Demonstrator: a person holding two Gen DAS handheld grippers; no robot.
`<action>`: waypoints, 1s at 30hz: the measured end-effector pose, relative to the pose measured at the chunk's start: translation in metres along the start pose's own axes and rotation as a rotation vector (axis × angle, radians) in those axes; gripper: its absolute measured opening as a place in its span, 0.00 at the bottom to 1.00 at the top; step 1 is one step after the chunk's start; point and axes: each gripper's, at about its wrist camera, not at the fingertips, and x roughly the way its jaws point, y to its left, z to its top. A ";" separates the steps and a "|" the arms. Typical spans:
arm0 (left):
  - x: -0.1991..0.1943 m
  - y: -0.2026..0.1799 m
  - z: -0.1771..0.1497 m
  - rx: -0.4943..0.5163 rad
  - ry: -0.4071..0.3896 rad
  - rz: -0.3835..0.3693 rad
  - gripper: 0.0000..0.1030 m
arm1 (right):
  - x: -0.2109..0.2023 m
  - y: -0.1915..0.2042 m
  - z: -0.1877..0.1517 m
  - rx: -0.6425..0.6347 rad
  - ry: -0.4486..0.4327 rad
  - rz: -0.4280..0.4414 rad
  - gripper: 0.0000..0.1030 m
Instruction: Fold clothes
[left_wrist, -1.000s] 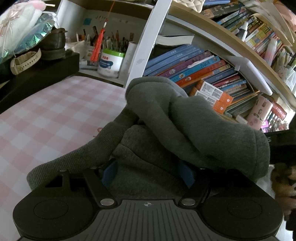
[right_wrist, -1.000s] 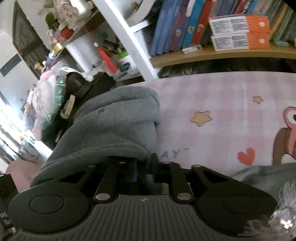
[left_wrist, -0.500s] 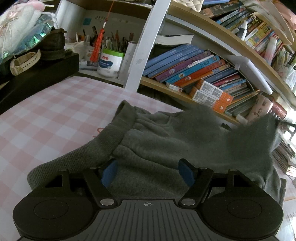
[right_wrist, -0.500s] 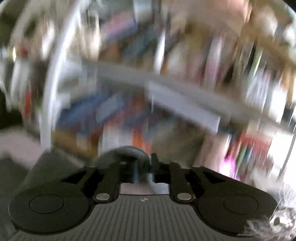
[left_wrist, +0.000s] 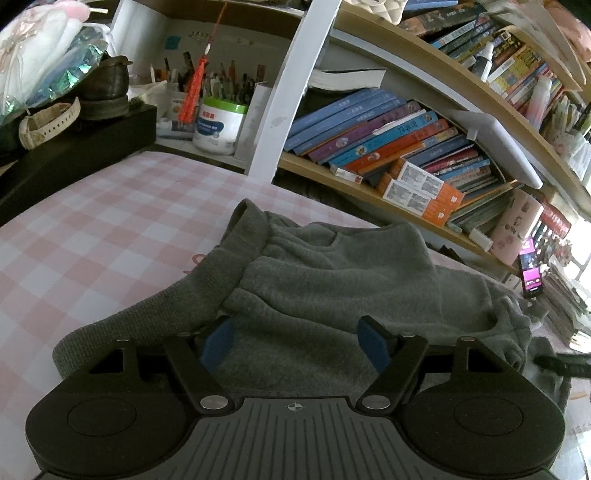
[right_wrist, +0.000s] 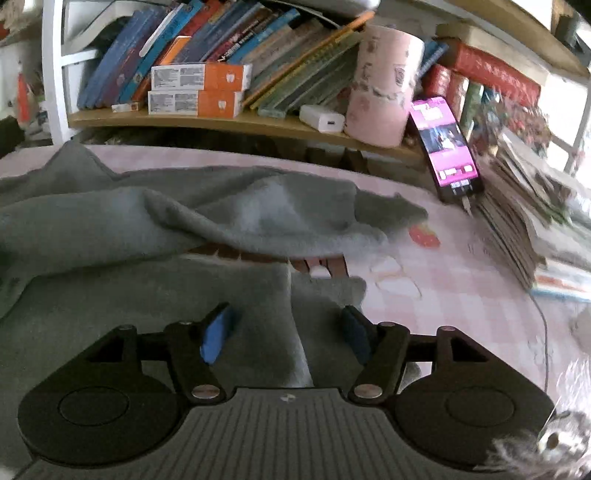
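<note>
Left gripper (left_wrist: 297, 341) jaws wide over grey garment (left_wrist: 332, 280), gripping nothing. Right gripper (right_wrist: 286, 332) jaws opening, garment fold between pads, unpinched, on pink checked cloth (left_wrist: 92, 221).

Left hand-held gripper (left_wrist: 295, 341): black ribbed body, two round side discs, crosshair mark, silver pivot screws, black linkage arms, blue pads (left_wrist: 218, 343). Right hand-held gripper (right_wrist: 286, 332): same build, blue pads (right_wrist: 216, 334).

Matt, fuzzy grey fleece garment (left_wrist: 332, 273)
</note>
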 end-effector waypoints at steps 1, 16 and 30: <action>0.000 0.001 0.000 -0.002 -0.001 -0.002 0.75 | -0.005 -0.004 -0.004 -0.003 0.010 -0.002 0.60; -0.027 0.002 0.002 -0.032 -0.117 0.003 0.75 | -0.116 -0.080 -0.114 0.046 0.037 -0.204 0.78; -0.049 0.024 0.018 0.102 0.006 0.198 0.66 | -0.116 -0.092 -0.129 0.120 -0.066 -0.163 0.86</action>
